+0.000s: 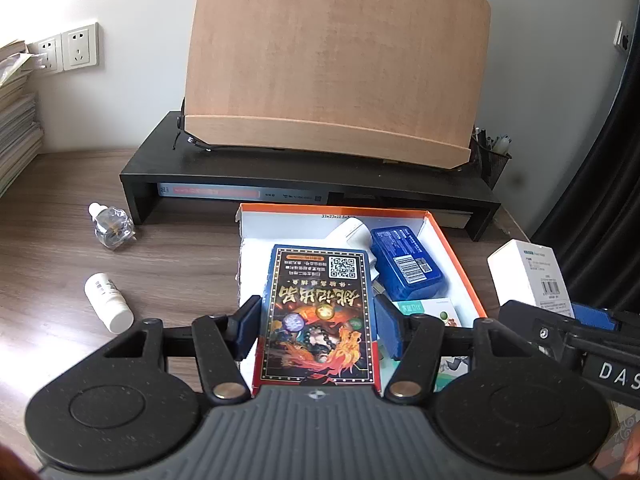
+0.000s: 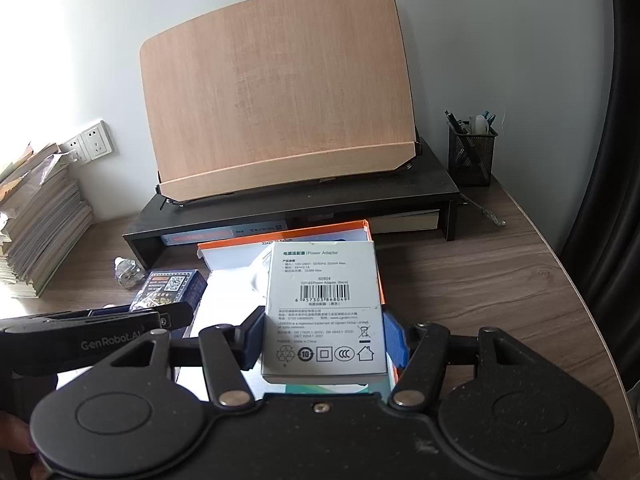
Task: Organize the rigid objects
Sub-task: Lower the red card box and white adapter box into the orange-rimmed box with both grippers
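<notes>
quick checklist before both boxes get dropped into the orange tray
1. Left gripper grip on card box: pads sit on both sides, ok.
2. Right gripper grip on adapter box: pads on both sides, ok.
3. Card box over the tray: ok.
4. Adapter box over the tray: appears so in the right wrist view, height cannot tell.
5. Room inside: blue case and white item fill the far end, near floor hidden, cannot tell.
6. Gripper clearance: close side by side, cannot tell.
</notes>
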The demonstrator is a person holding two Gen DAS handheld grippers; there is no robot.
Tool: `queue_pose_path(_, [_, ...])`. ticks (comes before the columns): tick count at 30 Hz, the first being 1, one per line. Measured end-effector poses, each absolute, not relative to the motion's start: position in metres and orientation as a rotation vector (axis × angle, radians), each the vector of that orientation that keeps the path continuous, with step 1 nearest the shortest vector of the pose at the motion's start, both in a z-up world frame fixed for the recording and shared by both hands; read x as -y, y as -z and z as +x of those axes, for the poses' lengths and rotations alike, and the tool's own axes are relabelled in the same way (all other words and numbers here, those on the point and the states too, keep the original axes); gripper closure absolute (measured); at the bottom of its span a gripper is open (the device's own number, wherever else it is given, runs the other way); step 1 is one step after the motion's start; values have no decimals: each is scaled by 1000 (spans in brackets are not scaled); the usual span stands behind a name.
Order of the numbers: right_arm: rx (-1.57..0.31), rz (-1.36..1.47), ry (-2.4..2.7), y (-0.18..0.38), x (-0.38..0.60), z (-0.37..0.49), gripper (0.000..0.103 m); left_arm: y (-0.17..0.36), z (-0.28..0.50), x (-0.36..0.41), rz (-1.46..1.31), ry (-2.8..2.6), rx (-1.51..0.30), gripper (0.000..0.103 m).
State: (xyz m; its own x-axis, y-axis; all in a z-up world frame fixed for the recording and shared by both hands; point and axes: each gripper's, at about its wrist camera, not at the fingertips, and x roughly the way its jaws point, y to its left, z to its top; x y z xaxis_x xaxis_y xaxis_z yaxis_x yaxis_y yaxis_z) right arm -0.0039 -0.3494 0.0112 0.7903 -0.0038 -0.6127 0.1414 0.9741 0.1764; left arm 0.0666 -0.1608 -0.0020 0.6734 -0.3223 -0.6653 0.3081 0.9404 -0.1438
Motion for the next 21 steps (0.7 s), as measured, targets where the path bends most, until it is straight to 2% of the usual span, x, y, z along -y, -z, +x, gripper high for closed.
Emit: queue_pose_path(21, [-677, 219, 77, -6, 348, 10, 32, 9, 71, 167, -18, 368, -776, 43])
